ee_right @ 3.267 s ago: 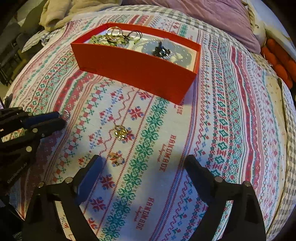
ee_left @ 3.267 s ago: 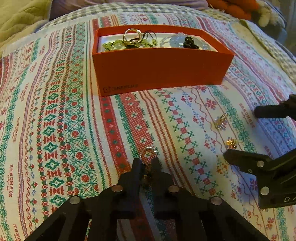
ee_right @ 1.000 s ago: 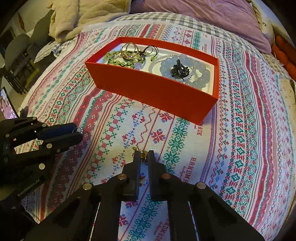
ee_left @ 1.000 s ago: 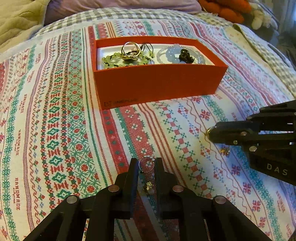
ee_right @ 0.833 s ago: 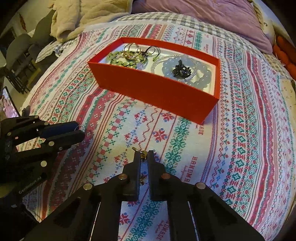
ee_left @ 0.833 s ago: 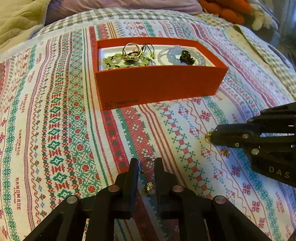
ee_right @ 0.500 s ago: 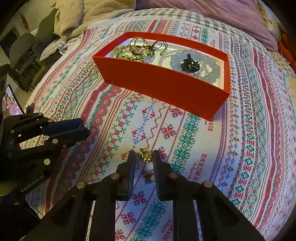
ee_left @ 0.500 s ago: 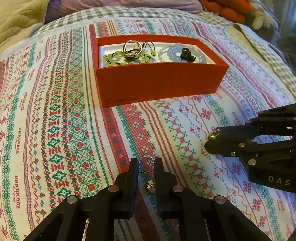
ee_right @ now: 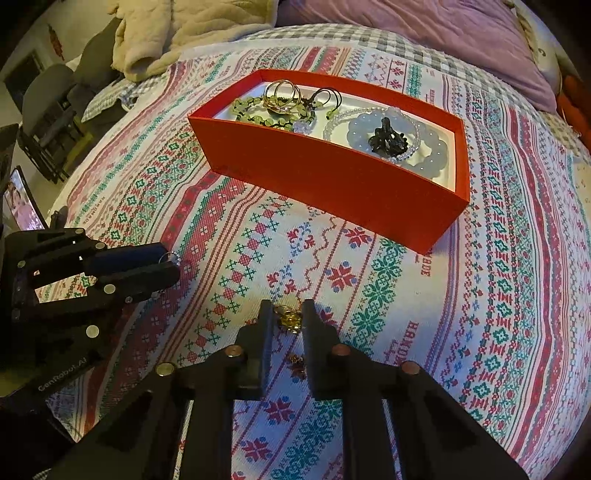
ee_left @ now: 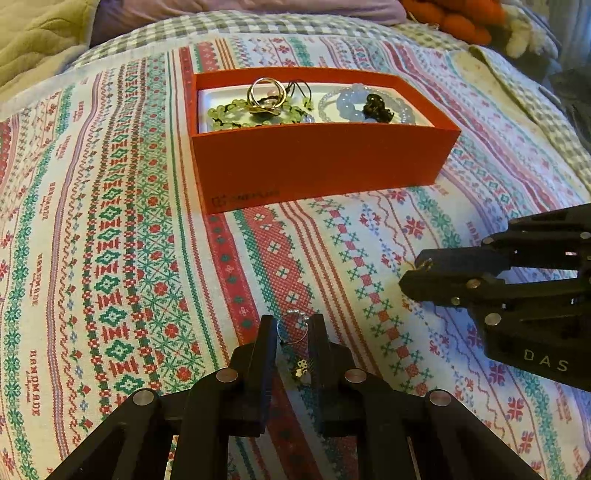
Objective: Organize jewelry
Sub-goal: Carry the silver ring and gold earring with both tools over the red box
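Note:
A red box (ee_left: 321, 162) on the patterned bedspread holds green beads, gold rings (ee_left: 266, 94), a pale blue bracelet and a dark charm; it also shows in the right wrist view (ee_right: 332, 173). My left gripper (ee_left: 293, 328) is shut on a silver hoop earring (ee_left: 293, 326) whose small gold charm hangs between the fingers. My right gripper (ee_right: 288, 314) is shut on a gold earring (ee_right: 289, 318), a little above the cloth. Another small earring (ee_right: 297, 361) lies on the cloth under the right gripper.
The bedspread (ee_left: 110, 221) covers a bed. A beige blanket (ee_right: 177, 33) and a purple pillow (ee_right: 424, 33) lie behind the box. Orange plush things (ee_left: 454, 14) sit at the far right. A chair and a lit screen (ee_right: 22, 206) stand off the bed's left side.
My right gripper closed on the gold earring and lifted it off the cloth, toward the box. My left gripper kept hold of the hoop earring, raised slightly.

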